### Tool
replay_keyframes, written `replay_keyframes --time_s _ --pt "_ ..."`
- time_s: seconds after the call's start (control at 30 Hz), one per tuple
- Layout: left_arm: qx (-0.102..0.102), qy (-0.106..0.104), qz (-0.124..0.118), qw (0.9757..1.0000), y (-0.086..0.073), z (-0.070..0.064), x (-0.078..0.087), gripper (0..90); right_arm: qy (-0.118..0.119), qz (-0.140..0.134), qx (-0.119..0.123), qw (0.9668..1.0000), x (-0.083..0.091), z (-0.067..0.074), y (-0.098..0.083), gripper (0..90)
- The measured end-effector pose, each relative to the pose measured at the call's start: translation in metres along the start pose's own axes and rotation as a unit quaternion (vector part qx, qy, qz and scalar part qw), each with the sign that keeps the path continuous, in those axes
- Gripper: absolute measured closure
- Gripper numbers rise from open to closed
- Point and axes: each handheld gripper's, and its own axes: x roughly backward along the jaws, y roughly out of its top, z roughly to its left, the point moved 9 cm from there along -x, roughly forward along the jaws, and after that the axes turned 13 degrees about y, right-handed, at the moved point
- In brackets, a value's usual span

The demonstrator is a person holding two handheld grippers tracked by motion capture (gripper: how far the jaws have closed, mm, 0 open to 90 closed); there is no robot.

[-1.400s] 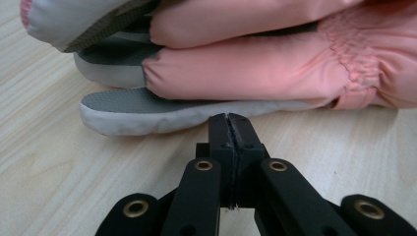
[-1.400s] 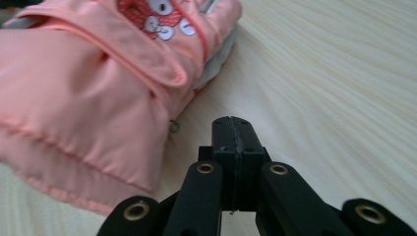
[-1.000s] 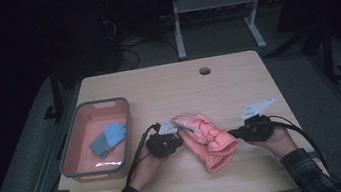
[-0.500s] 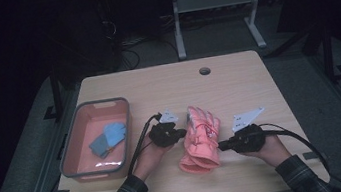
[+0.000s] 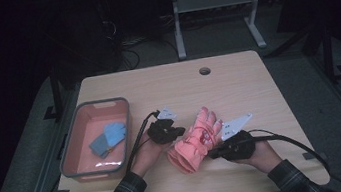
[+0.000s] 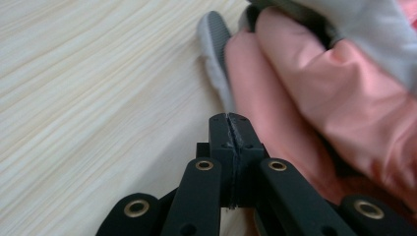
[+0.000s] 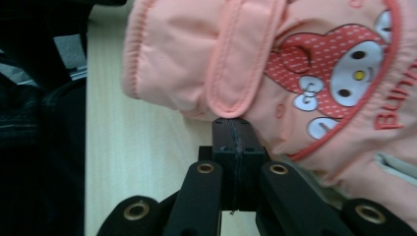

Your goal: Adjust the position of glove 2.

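A pink winter glove (image 5: 196, 140) with a cartoon bunny print lies on the wooden table (image 5: 238, 86), fingers pointing away, cuff toward the near edge. My left gripper (image 5: 182, 130) sits at the glove's left side, jaws shut with nothing between them; in the left gripper view its tips (image 6: 230, 120) rest beside the glove's pink fabric (image 6: 305, 98). My right gripper (image 5: 213, 154) is at the glove's near right, by the cuff. In the right gripper view its shut tips (image 7: 232, 125) touch the lower edge of the glove (image 7: 295, 59) without pinching it.
A pink bin with a grey rim (image 5: 67, 146) stands at the table's left and holds blue cloth pieces (image 5: 108, 139). A cable hole (image 5: 204, 71) sits near the far edge. Cables trail from both grippers. A metal stand (image 5: 211, 4) rises behind the table.
The glove has turned, its cuff swinging left and its fingers right. My right gripper has moved left and nearer, to the cuff. My left gripper shifted slightly away.
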Motion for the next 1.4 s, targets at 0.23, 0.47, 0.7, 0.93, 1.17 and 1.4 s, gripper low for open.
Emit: replay_keyframes --time_s 0.23,0.47,0.7,0.93,1.17,1.4 --pt "-0.004 0.016 0.028 0.9995 -0.018 -0.001 0.012 89.3 0.014 0.025 0.012 0.9995 -0.011 0.017 -0.011 90.0" --pt "-0.003 0.006 0.047 0.9989 -0.031 -0.003 0.012 89.4 0.024 0.029 0.008 0.9993 -0.027 0.019 -0.008 90.0" --pt "-0.003 -0.012 0.054 0.9985 -0.033 -0.01 0.009 89.7 0.014 0.006 0.003 0.9999 -0.02 0.011 0.004 90.0" --pt "-0.001 -0.018 0.053 0.9984 -0.033 -0.012 0.01 89.7 0.0 0.017 0.028 0.9995 -0.024 0.008 0.016 90.0" --pt "0.001 -0.023 0.052 0.9984 -0.033 -0.012 0.01 89.7 -0.009 0.008 0.025 0.9996 -0.022 0.004 0.022 90.0" --pt "0.005 -0.002 0.052 0.9986 -0.032 0.0 0.015 89.7 -0.023 0.025 0.031 0.9989 -0.013 0.006 0.015 90.0"
